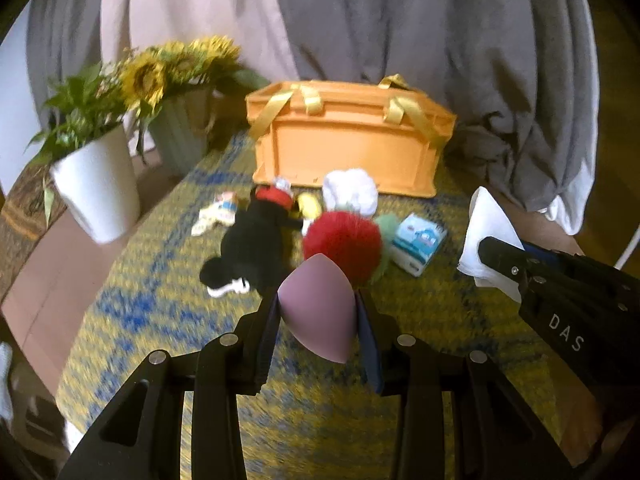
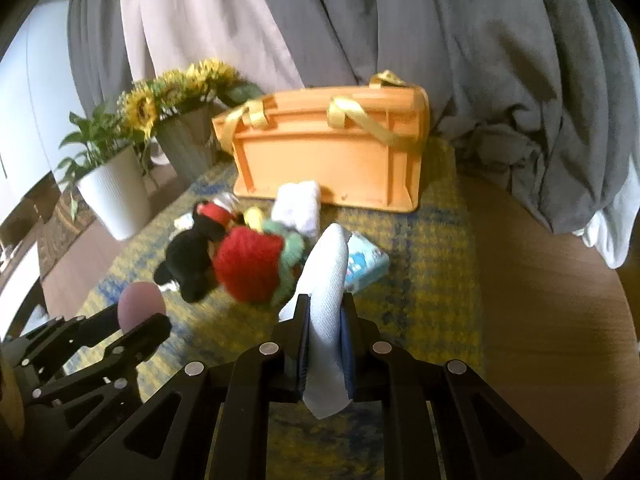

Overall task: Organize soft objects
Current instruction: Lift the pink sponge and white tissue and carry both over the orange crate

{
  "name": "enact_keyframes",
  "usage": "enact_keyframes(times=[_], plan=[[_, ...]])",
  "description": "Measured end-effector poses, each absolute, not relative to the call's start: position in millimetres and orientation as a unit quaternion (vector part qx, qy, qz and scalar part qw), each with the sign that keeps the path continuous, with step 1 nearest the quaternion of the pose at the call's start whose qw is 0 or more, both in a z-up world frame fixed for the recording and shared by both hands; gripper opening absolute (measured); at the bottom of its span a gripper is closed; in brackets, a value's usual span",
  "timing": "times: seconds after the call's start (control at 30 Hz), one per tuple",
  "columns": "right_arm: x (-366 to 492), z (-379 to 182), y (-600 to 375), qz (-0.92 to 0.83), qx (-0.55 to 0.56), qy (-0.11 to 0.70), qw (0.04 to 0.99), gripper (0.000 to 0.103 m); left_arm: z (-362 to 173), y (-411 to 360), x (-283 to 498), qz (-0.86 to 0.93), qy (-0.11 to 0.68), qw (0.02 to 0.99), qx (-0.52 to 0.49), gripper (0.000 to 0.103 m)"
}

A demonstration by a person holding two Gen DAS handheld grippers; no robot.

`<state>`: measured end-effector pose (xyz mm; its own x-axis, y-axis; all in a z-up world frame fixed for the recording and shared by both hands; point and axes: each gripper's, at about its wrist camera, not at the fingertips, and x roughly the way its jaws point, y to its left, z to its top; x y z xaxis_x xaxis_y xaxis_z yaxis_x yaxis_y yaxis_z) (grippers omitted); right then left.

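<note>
My left gripper (image 1: 318, 304) is shut on a mauve egg-shaped sponge (image 1: 316, 308), held above the yellow-blue mat; it also shows in the right wrist view (image 2: 142, 304). My right gripper (image 2: 324, 308) is shut on a folded white cloth (image 2: 328, 300), which also shows in the left wrist view (image 1: 490, 236). On the mat lie a black plush toy (image 1: 252, 248), a red fluffy ball (image 1: 342, 240), a white rolled cloth (image 1: 352, 192) and a tissue pack (image 1: 418, 244). An orange basket (image 1: 348, 140) with yellow straps stands behind them.
A white pot with a green plant (image 1: 96, 184) and a grey vase of sunflowers (image 1: 180, 128) stand at the left. Grey and pink curtains (image 1: 360, 20) hang behind. Bare wooden table (image 2: 540, 300) lies right of the mat (image 2: 424, 292).
</note>
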<state>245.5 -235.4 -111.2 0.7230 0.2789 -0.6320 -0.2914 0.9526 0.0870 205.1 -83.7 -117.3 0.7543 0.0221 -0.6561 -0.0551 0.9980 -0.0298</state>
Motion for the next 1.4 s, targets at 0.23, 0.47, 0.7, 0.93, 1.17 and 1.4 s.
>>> enact_keyframes(times=[0.23, 0.47, 0.7, 0.93, 1.17, 1.4], plan=[[234, -81, -213, 0.116, 0.003, 0.309, 0.944, 0.015, -88, -62, 209, -0.025, 0.311, 0.95, 0.007, 0.037], [229, -56, -191, 0.085, 0.019, 0.281, 0.956, 0.015, -62, -39, 216, -0.061, 0.277, 0.959, 0.014, 0.037], [231, -32, -171, 0.065, 0.031, 0.249, 0.966, 0.015, -38, -21, 229, -0.085, 0.242, 0.966, 0.027, 0.037], [238, -14, -159, 0.047, 0.037, 0.218, 0.974, 0.015, -20, -8, 246, -0.101, 0.212, 0.971, 0.036, 0.037], [255, -1, -151, 0.039, 0.044, 0.193, 0.979, 0.015, -3, -3, 266, -0.106, 0.186, 0.976, 0.038, 0.037], [278, 14, -148, 0.039, 0.04, 0.167, 0.984, 0.015, 17, -4, 288, -0.103, 0.148, 0.982, 0.05, 0.037]])
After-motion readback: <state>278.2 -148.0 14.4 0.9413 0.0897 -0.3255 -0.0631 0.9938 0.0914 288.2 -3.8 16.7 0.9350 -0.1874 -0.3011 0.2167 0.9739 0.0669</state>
